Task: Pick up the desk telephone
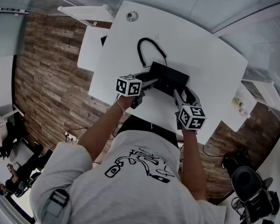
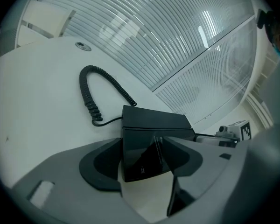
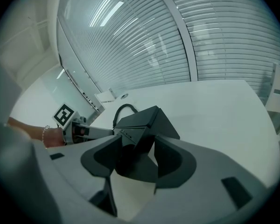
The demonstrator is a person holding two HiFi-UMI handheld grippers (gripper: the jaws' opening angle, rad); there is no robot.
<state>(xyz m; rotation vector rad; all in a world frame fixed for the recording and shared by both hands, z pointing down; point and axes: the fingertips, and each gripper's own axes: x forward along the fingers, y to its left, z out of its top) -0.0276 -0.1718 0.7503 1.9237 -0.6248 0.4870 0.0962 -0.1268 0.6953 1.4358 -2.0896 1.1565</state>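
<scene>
The black desk telephone (image 1: 168, 76) lies near the front edge of the white table (image 1: 205, 55), and its coiled cord (image 1: 142, 50) loops away behind it. My left gripper (image 1: 149, 80) has the phone's left end between its pads. My right gripper (image 1: 184, 93) holds the right end the same way. In the left gripper view the phone (image 2: 149, 125) fills the gap of the left gripper (image 2: 144, 160), both pads against its sides. In the right gripper view the phone (image 3: 140, 120) sits just as tightly in the right gripper (image 3: 135, 160). Whether the phone has left the table I cannot tell.
A round cable grommet (image 1: 132, 16) marks the table's far end. Glass partitions with blinds (image 2: 177, 41) stand beyond it. More white desks (image 1: 91, 45) flank the table over wood flooring. An office chair (image 1: 249, 185) stands at the lower right.
</scene>
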